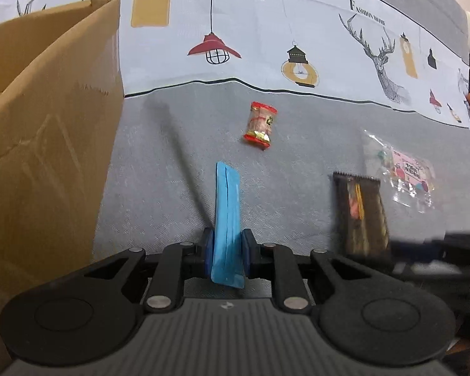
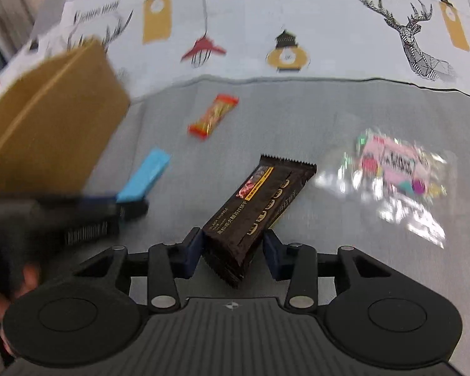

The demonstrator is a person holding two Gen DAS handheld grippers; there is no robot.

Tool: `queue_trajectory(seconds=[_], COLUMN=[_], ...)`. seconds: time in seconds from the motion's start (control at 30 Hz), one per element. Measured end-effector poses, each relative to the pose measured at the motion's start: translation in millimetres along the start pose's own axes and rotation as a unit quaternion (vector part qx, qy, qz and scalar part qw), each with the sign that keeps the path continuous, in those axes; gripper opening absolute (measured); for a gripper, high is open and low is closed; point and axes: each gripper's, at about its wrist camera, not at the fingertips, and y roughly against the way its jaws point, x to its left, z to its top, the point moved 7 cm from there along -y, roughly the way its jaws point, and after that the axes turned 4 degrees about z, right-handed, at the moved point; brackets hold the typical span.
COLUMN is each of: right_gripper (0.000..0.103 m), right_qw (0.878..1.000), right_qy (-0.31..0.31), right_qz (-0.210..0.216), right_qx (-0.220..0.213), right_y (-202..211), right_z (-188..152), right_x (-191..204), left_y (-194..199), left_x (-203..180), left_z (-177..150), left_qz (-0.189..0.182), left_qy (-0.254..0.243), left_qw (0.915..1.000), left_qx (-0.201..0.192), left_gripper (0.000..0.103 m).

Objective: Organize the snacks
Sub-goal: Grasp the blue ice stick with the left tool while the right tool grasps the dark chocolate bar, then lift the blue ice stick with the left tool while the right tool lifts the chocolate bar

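My left gripper point(image 1: 227, 250) is shut on a blue snack packet point(image 1: 227, 206), which stands on edge between the pads above the grey cloth. In the right wrist view the same packet point(image 2: 144, 175) sticks out of the blurred left gripper point(image 2: 131, 202). My right gripper point(image 2: 233, 250) has both pads against the near end of a black snack packet point(image 2: 257, 206), which lies tilted. The left wrist view shows that packet point(image 1: 360, 213) at the right. A red snack point(image 1: 260, 121) and a clear bag with a pink label point(image 1: 401, 172) lie loose on the cloth.
An open cardboard box point(image 1: 47, 125) stands at the left, close to the left gripper, and shows again in the right wrist view as a box point(image 2: 53, 116). A cloth printed with lamps and deer point(image 1: 266, 31) covers the far side. A hand point(image 2: 25, 279) holds the left gripper.
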Motion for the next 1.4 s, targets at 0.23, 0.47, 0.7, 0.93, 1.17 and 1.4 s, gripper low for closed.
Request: queue_trajectory(seconds=[0.23,0.47,0.7,0.93,1.17,1.4], right_gripper=[0.089,0.101,0.042,0.042,0.042,0.071], right_qw=[1.000,0.995,0.994,0.997,0.998,0.996], right_qy=[0.013,0.067,0.040,-0.039,-0.003,-0.029], right_qz=[-0.018,-0.066,-0.096,-0.054,-0.065,-0.071], right_qx=[-0.018,-0.017,-0.016,-0.039,-0.020,-0.041], right_y=[-12.5,-39.9,-12.7,24.2,23.3,16.2], right_z=[4.6,2.7,2.8,1.8,-17.8,-16.6], right_x=[4.1,17.7,4.1,-8.3,4.9,-2.4], left_y=[-1.7,5.2,16.7,23.3,21.8,18.1], left_x=[0.6,-1.6,5.4,4.2,-4.7,-9.0], left_z=[-0.1,-6.4,-15.1,-20.5,-31.5,-24.6], left_qz=[-0.024,-0.012,-0.046,-0.067,-0.042,-0.052], left_qy=[0.043,0.013,0.037,0.048,0.009,0.012], left_qw=[0.9988,0.9997,0.9982,0.9963,0.9989,0.9985], left_qx=[-0.004,-0.015,0.010,0.025,0.020,0.013], left_gripper=[0.043,0.027,0.015,0.013,0.013,0.028])
